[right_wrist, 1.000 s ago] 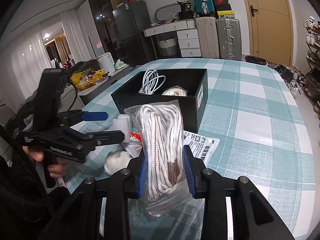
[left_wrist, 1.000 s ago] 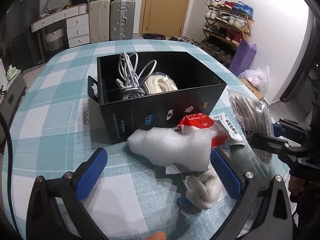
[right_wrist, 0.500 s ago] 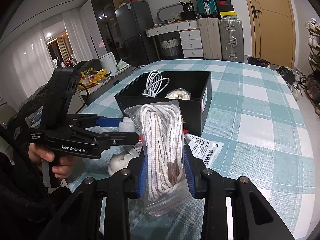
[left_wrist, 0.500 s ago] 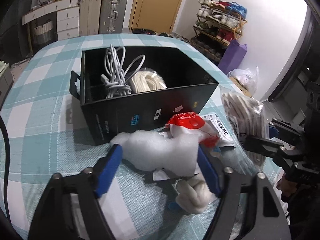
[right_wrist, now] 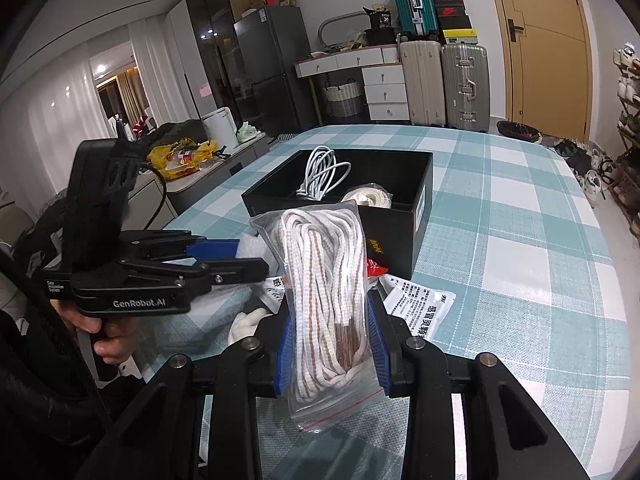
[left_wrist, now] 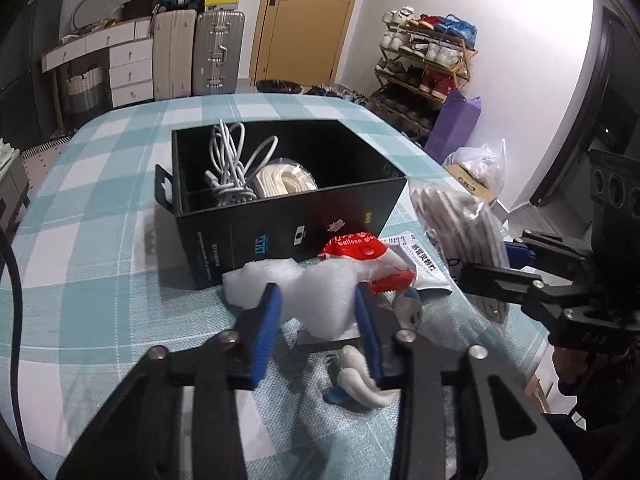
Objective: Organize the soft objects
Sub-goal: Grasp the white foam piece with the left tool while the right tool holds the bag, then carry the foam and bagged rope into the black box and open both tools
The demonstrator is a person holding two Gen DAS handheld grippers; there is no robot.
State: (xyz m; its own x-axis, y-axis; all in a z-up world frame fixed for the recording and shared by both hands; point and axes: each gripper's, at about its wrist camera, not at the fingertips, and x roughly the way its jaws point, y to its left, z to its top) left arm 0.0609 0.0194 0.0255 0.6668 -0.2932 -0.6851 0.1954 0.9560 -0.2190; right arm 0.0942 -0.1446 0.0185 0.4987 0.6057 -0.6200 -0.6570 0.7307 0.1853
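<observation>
In the left wrist view, the left gripper rises from the bottom of the frame with its blue pads pressed against the two sides of a white foam piece at lower centre, pinching it just in front of the black box. The box sits in the middle of the frame on the checked tablecloth and holds a white cable and a cream rope coil. A red packet lies against the foam's right side, with a white knotted bundle below it. At right, the right gripper carries a bagged rope.

In the right wrist view, the right gripper at lower centre clamps the bagged rope upright between its blue pads, in front of the black box. The left gripper reaches in from the left, the foam peeking out at its tips.
</observation>
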